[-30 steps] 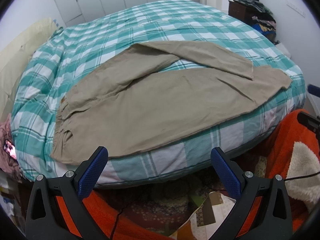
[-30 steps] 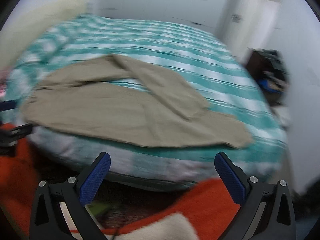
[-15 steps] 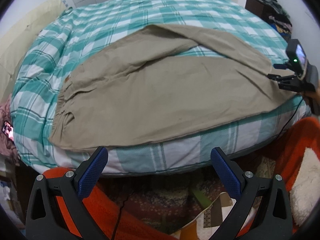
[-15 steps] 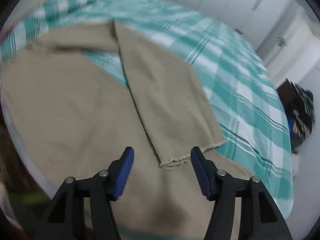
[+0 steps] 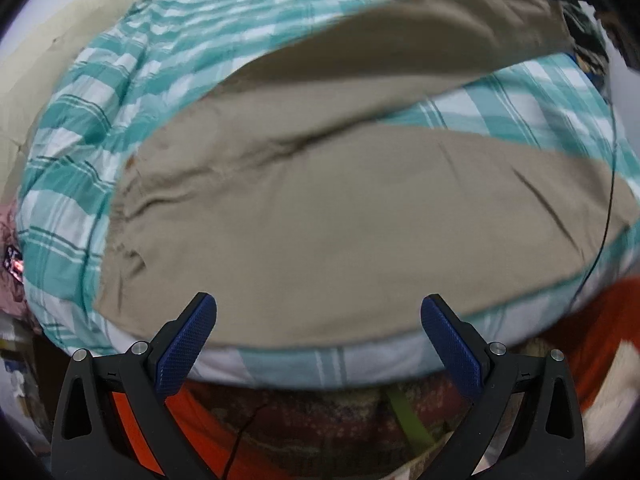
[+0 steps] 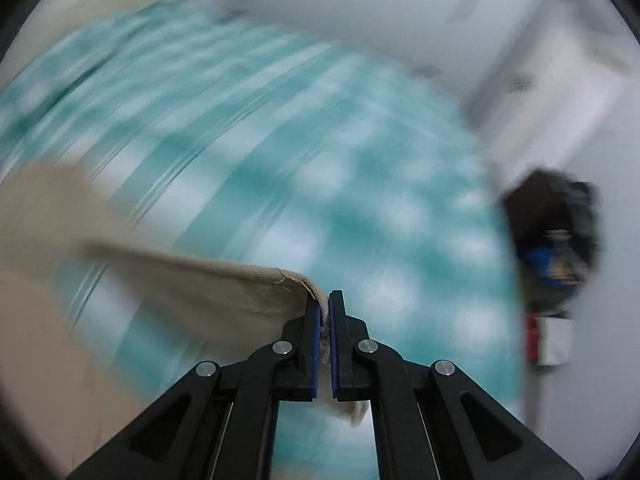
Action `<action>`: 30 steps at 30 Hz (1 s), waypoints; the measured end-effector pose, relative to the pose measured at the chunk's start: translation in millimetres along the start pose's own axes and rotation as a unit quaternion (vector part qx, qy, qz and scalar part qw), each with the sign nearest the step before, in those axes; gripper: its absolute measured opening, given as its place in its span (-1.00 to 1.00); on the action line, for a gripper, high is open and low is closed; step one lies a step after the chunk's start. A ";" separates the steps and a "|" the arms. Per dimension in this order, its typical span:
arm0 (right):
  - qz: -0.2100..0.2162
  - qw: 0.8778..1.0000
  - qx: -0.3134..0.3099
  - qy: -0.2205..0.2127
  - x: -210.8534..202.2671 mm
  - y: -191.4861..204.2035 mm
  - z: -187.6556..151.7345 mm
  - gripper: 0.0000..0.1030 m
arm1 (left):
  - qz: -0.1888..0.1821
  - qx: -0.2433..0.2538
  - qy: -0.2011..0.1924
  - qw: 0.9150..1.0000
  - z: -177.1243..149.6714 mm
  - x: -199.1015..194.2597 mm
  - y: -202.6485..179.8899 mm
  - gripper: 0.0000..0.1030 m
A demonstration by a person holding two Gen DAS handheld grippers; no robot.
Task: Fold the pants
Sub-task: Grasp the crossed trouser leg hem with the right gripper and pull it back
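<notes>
Pants (image 5: 340, 232), khaki, sprawl across the teal checked bed (image 5: 120, 92) at frame centre, one leg lifted toward the upper right. Your right hand-held gripper (image 6: 329, 320) is pressed together, pinching that leg's hem at lower centre. Your left hand-held gripper (image 5: 318, 336) hangs spread wide at the bottom, holding nothing.

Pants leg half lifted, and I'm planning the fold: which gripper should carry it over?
Right. The right gripper is shut on the hem of the pants; the left gripper is open, holding nothing.
</notes>
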State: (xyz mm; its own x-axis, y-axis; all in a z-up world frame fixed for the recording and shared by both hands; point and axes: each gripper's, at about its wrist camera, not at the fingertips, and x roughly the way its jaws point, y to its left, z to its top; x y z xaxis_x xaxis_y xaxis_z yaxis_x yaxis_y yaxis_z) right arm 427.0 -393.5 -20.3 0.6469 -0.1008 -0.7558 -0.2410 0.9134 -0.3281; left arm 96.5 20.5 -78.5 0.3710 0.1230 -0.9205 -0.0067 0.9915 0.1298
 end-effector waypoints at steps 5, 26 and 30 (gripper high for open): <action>-0.151 0.977 0.144 0.052 52.0 -96.0 48.8 -0.20 | 0.012 -0.029 0.000 1.000 6.9 22.9 21.7 0.99; 0.463 0.880 0.084 0.068 108.9 306.4 13.3 -0.05 | 0.018 -0.114 -0.104 0.988 147.6 258.9 99.7 0.99; 0.478 0.871 -0.009 0.109 142.1 357.0 23.0 -0.08 | 0.012 -0.118 -0.113 0.986 142.9 262.0 99.7 0.99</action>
State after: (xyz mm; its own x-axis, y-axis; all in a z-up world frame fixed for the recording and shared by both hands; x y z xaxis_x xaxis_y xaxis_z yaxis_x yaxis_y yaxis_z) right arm 449.5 -72.7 -231.8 -0.0088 0.6284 -0.7778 -0.6074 0.6146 0.5034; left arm 325.7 145.6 -254.1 0.5656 0.1597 -0.8091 -0.2238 0.9740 0.0359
